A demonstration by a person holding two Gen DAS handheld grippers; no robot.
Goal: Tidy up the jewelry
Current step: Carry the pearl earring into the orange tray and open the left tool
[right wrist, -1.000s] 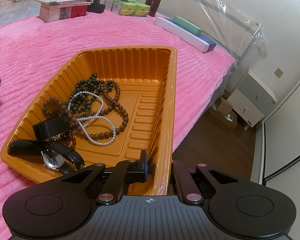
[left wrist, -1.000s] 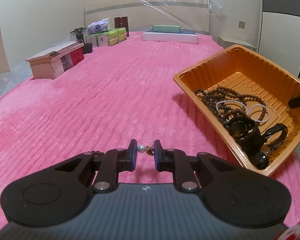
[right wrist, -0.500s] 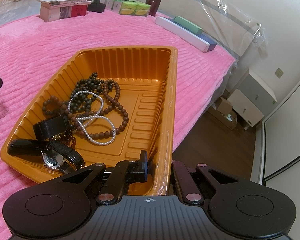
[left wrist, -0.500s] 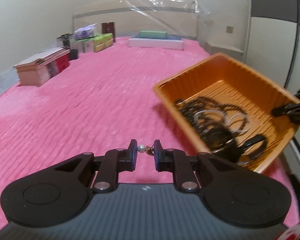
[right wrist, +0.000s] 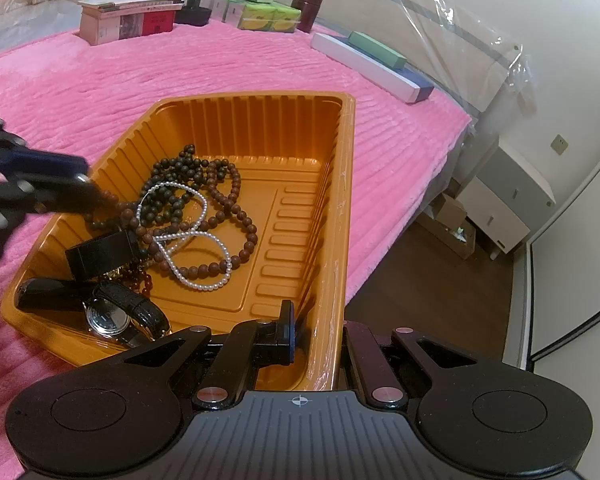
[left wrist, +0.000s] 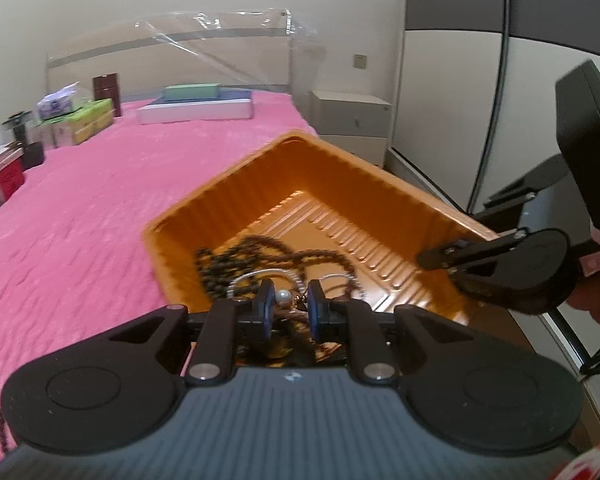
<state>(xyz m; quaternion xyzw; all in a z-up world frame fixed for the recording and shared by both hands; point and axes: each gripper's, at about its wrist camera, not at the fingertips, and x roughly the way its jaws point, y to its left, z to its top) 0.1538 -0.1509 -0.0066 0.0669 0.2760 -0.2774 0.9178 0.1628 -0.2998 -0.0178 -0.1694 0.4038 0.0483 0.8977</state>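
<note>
Left hand-held gripper (left wrist: 288, 300): pinching a small piece of jewelry, a pearl bead (left wrist: 283, 297) with a coppery bit beside it, between two blue-padded fingers; it hangs over the near end of the tray, and what trails below the fingers cannot be made out.
Right hand-held gripper (right wrist: 316, 332): pressed together on the long side wall of the tray, one finger inside and one outside, seemingly to steady it.
Tray (right wrist: 342, 200): orange ribbed plastic, thin-walled, lying on a pink bed cover (right wrist: 180, 72) close to the bed's edge.
Jewelry already in the tray: dark and brown bead strands (right wrist: 220, 200), a white pearl strand (right wrist: 200, 240), a wristwatch with a black strap (right wrist: 112, 320), and a black band (right wrist: 100, 252), all tangled at one end.
Handling of the held piece: likely very light, small and smooth, so it could slip from the pads; any hanging part would be limp and swing.
Where to hold: on the bead or the metal link beside it, squarely between the pads.
Handling of the strands: soft, floppy, prone to snag on each other; lift by a single loop.
Risk: the flimsy tray may flex or tip near the bed's edge.
</note>
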